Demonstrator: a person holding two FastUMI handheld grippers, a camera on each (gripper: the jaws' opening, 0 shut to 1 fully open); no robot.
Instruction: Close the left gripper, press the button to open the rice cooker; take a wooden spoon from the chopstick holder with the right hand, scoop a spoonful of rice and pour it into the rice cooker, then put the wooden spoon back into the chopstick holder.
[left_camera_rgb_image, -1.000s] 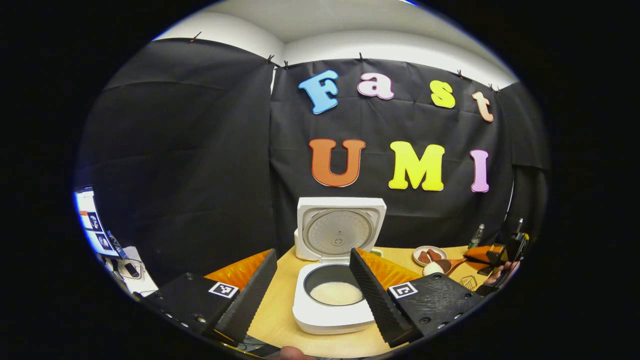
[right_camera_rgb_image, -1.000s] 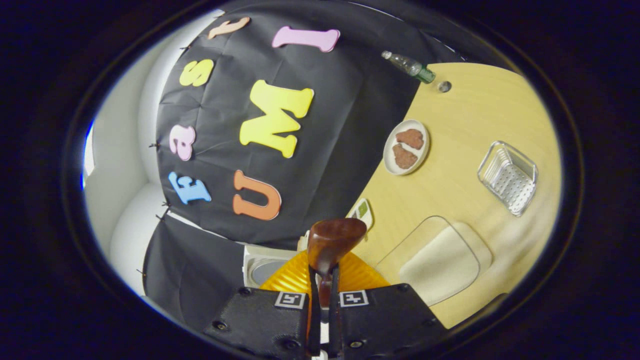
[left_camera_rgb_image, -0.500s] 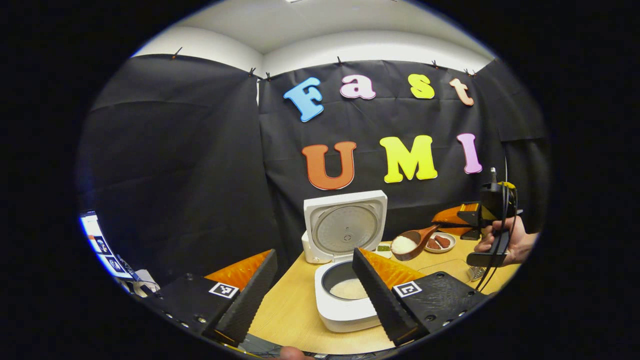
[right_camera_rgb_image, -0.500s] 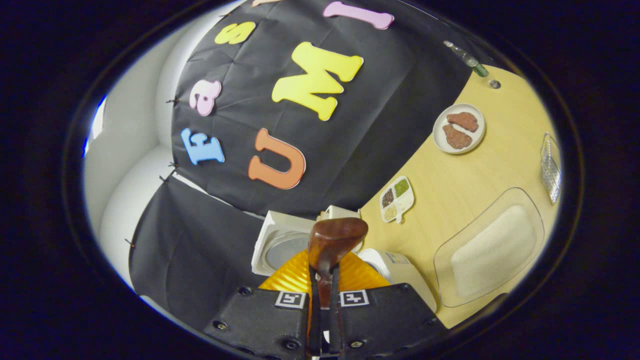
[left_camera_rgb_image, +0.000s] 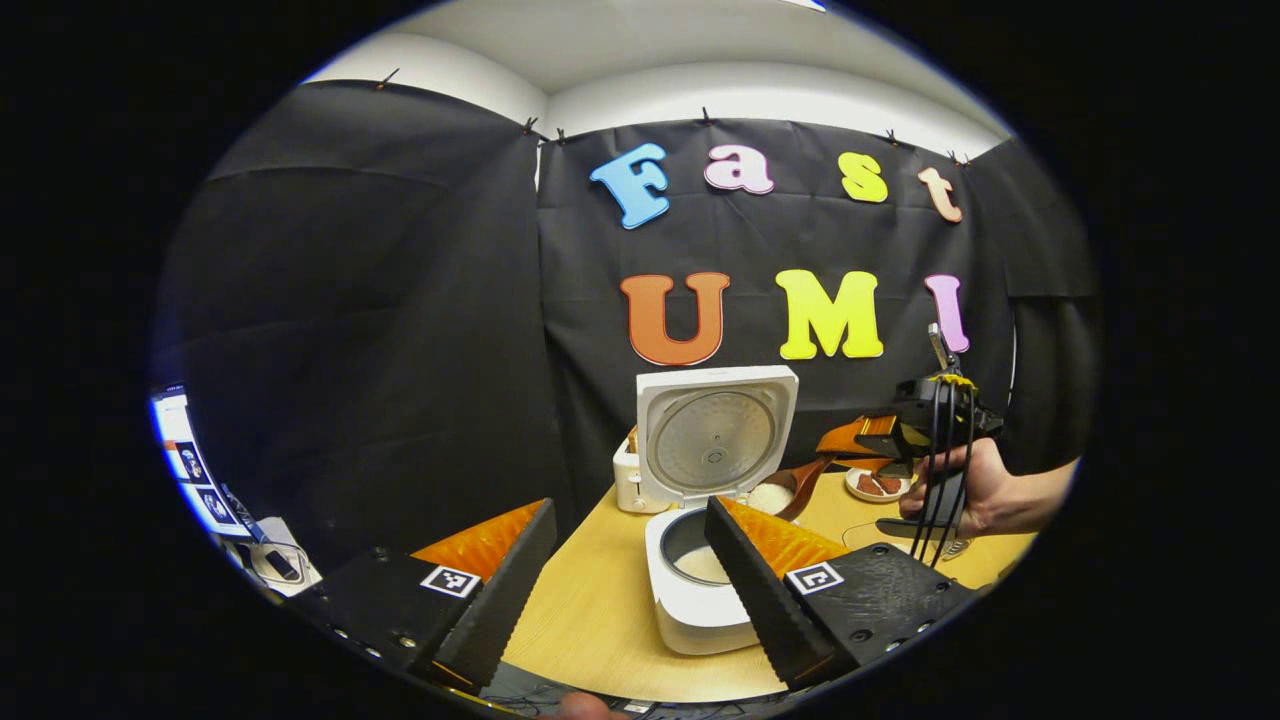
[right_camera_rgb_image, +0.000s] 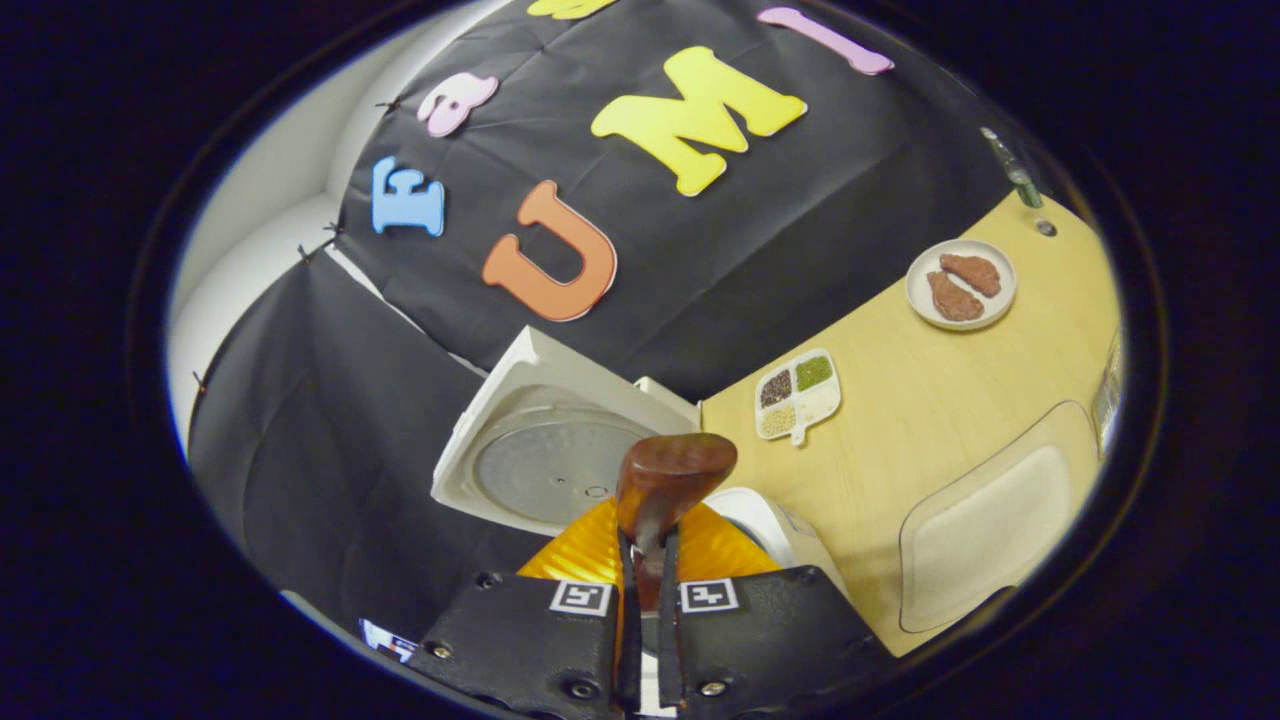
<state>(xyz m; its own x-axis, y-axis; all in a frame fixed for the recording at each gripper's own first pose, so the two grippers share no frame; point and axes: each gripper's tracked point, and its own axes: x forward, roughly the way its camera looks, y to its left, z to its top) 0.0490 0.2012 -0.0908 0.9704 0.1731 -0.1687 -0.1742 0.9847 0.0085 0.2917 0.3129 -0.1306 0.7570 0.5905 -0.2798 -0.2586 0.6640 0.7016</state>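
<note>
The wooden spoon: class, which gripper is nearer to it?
Right. The right gripper is shut on the wooden spoon, carrying it beside the rice cooker. The left gripper hangs open in front of the cooker.

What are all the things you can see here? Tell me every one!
rice cooker: 1, white, on the table, lid up, rice in its pot
wooden spoon: 1, brown, held beside the raised lid, rice in its bowl
round plate: 1, white, two brown pieces on it, far side of the table
divided dish: 1, white, dark, green and pale grains in it, near the cooker
clear tray: 1, see-through, pale rice inside, near edge of the table
bottle: 1, clear, by the wall
table: 1, light wood
left gripper: 1, open, in front of the cooker
right gripper: 1, shut on the spoon's handle
hand: 1, holding the right gripper
</note>
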